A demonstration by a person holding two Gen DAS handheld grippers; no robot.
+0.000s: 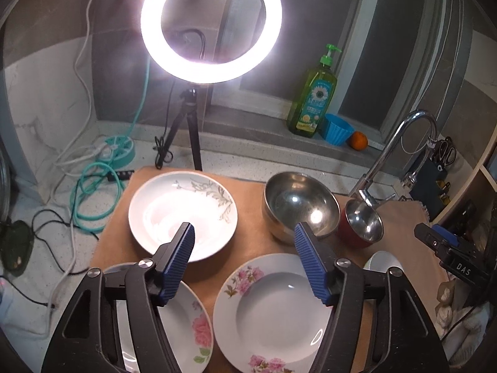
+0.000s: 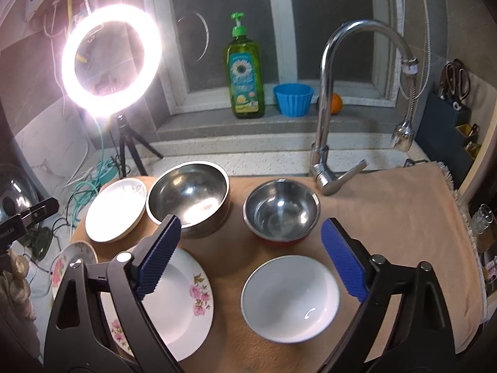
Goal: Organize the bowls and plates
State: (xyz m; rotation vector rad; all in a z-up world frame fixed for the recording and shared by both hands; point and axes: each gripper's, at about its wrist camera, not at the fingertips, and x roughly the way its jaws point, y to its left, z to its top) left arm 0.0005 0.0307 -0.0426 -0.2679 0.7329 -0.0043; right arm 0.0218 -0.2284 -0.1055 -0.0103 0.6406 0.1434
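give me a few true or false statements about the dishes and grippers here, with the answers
1. Both grippers hold nothing. True: the left gripper and right gripper stand open over the dishes.
2. The white bowl is stacked inside a steel bowl. False: it sits alone on the tan mat.
3. The small steel bowl has a red outside. True.
4. The soap bottle stands on the mat. False: it is on the window sill.
5. Two plates carry pink flowers. True: pink-flowered plate and its neighbour.

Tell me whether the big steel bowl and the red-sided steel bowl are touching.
Apart. The right wrist view shows bare tan cloth between the big steel bowl and the red-sided steel bowl.
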